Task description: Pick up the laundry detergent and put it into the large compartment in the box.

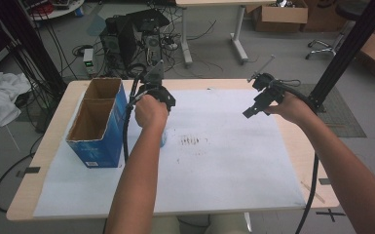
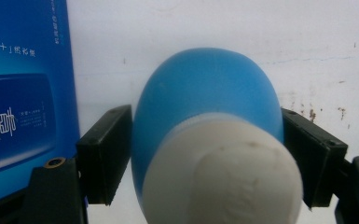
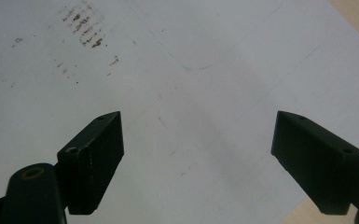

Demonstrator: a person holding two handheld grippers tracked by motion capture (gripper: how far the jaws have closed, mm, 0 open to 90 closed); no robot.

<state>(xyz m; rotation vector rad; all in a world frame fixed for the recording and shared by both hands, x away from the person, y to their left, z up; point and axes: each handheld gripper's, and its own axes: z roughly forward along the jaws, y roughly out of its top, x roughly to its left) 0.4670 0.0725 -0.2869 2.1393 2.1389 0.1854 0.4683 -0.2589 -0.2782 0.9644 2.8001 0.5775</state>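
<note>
On the left side of the bench (image 1: 282, 161), just beside the open blue cardboard box (image 1: 100, 122), my left gripper (image 2: 205, 154) is clamped on a blue egg-shaped object with a white end (image 2: 205, 135); both black jaws press against its sides. From above, my left hand (image 1: 151, 109) covers most of it, and a sliver of blue peeks out below my wrist over the white sheet (image 1: 224, 170). Farther right, my right hand (image 1: 292, 107) holds my right gripper (image 3: 198, 154) above the sheet, jaws spread wide with nothing between them. Brown smudges (image 1: 191, 141) mark the sheet between my two arms.
</note>
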